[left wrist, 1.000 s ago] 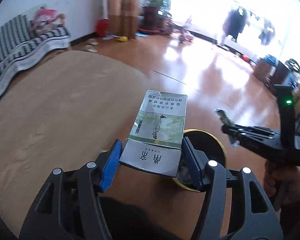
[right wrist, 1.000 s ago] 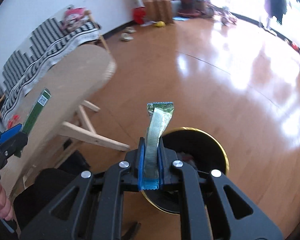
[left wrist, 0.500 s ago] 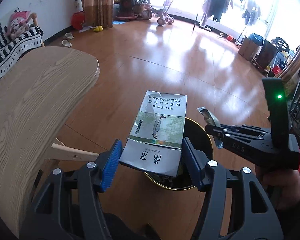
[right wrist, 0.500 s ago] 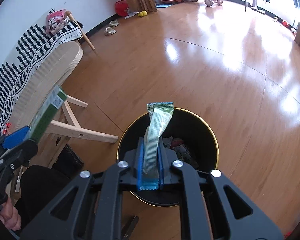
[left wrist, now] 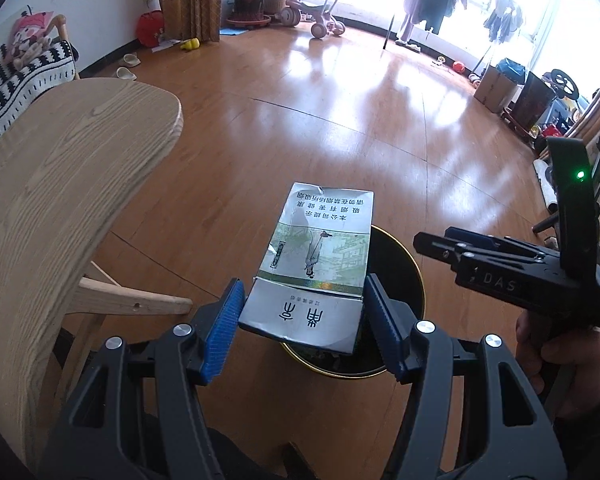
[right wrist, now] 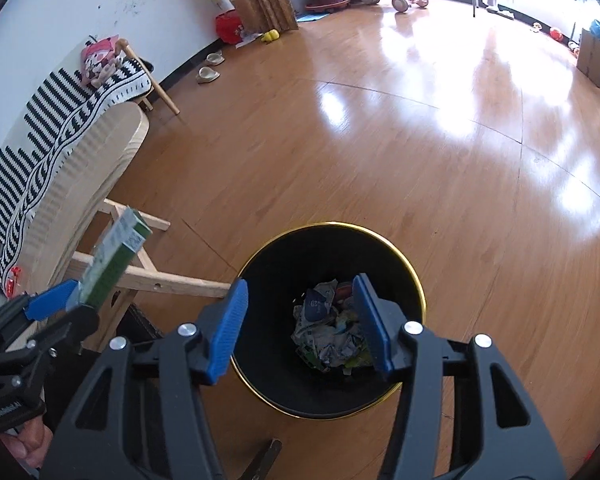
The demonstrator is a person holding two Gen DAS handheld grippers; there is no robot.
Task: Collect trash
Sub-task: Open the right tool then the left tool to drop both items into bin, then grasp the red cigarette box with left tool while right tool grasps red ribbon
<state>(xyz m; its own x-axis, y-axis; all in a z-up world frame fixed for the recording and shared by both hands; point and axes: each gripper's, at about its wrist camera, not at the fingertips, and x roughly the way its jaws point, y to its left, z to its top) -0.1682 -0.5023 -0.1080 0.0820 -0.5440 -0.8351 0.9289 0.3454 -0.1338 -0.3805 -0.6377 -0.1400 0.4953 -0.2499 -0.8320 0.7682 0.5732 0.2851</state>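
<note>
My left gripper (left wrist: 302, 326) is shut on a flattened green and silver cigarette pack (left wrist: 314, 264), held just over the near rim of a black bin with a gold rim (left wrist: 418, 280). The pack (right wrist: 114, 258) shows edge-on at the left of the right wrist view, in the left gripper (right wrist: 66, 304). My right gripper (right wrist: 300, 322) hangs over the bin (right wrist: 416, 280); its jaws are opening and nothing is between them. Crumpled wrappers (right wrist: 328, 326) lie in the bin's bottom. In the left wrist view the right gripper (left wrist: 428, 242) stands to the right of the pack.
A light wooden table (left wrist: 52, 184) on wooden legs (right wrist: 156, 280) stands left of the bin. Behind it is a chair with a striped blanket (right wrist: 60, 128). A person's hand (left wrist: 540, 340) grips the right handle. Open wooden floor (right wrist: 420, 140) stretches beyond.
The right gripper held a green wrapper upright over the bin; its jaws have now parted and the wrapper is gone from between them. Both grippers moved closer over the bin.
</note>
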